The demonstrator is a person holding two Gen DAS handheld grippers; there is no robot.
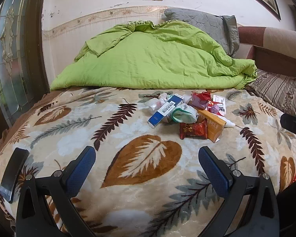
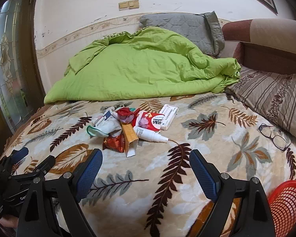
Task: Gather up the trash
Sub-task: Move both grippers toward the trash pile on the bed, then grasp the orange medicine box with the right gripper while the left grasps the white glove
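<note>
Where plush blanket (image 2: 187, 177) spreads, crinkled wrappers (image 2: 113, 143), cardboard boxes (image 1: 164, 110)

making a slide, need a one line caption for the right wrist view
Open right gripper hovers over a leaf-print blanket facing a trash pile, red basket at right.

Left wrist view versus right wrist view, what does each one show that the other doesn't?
Only the left wrist view shows a dark phone lying on the blanket's left edge. Only the right wrist view shows eyeglasses near the striped pillow, and most of the red mesh basket. Both show the trash pile, the green quilt, the leaf blanket and open tongs.
</note>
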